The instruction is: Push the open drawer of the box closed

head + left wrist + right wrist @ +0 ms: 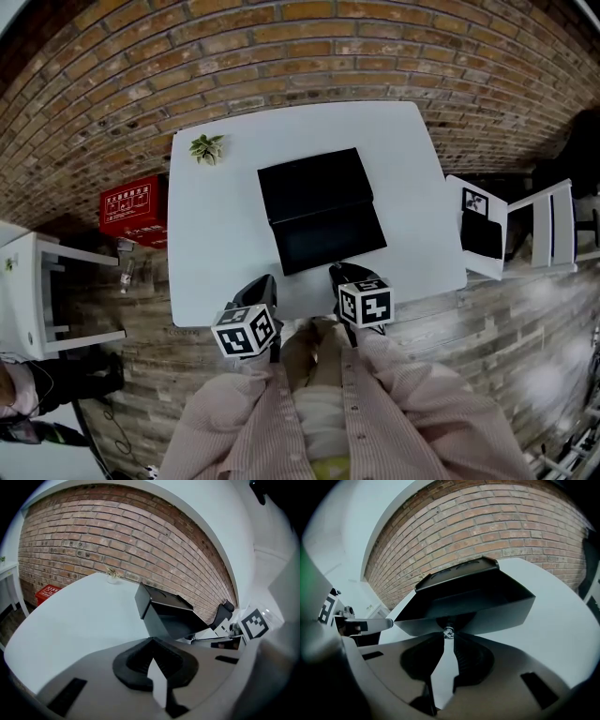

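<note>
A black box (311, 183) lies mid-table on the white table (216, 244), its drawer (328, 239) pulled out toward me. In the right gripper view the drawer front (487, 613) fills the middle, with a small metal knob (449, 631) at its centre. My right gripper (448, 637) has its jaws pinched together on that knob; in the head view it (345, 273) sits against the drawer's near edge. My left gripper (264, 281) hovers over the table left of the drawer, apart from it, shut and holding nothing (152, 640). From the left gripper view the box (157, 603) stands ahead to the right.
A small potted plant (206, 148) stands at the table's far left corner. A brick wall (300, 56) rises behind the table. On the floor, a red box (131, 208) and white shelf (37, 291) are to the left, and a white chair (553, 225) to the right.
</note>
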Demonstrator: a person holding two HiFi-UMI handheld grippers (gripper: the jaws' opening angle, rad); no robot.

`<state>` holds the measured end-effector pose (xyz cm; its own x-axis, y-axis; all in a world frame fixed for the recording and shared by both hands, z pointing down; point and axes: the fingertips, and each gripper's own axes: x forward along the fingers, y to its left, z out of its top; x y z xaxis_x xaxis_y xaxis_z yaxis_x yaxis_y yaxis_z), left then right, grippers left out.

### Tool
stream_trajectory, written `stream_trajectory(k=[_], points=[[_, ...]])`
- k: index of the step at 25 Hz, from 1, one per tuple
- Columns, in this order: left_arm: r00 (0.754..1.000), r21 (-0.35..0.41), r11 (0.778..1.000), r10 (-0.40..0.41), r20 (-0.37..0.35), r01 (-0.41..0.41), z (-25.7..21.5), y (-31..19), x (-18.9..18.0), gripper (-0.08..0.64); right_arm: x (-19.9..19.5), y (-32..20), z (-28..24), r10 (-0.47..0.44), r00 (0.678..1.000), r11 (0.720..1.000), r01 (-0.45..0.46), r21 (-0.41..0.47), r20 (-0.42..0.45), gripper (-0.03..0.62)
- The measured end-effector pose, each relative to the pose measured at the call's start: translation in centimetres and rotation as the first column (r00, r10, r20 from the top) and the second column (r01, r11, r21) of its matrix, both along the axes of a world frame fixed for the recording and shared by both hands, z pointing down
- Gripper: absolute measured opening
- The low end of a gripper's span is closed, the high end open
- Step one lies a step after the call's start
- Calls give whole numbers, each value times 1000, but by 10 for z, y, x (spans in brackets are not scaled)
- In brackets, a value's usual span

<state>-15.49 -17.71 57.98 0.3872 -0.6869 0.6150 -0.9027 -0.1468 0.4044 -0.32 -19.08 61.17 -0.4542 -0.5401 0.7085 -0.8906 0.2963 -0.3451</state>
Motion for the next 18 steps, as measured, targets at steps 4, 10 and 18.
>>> stream_trajectory(k=[4, 10, 18], points=[[1000, 5, 1000, -14, -16, 14, -3, -5, 1, -5, 1, -4, -1, -2, 1000, 1000, 2, 0, 3, 67], [999, 9, 1000, -27, -21, 27, -5, -12, 2, -5, 0, -8, -1, -12, 1000, 1000, 12, -5, 8, 67], [998, 17, 998, -58, -27, 58, -9, -20, -1, -5, -2, -15, -1, -28, 999, 1000, 28, -9, 18, 67]])
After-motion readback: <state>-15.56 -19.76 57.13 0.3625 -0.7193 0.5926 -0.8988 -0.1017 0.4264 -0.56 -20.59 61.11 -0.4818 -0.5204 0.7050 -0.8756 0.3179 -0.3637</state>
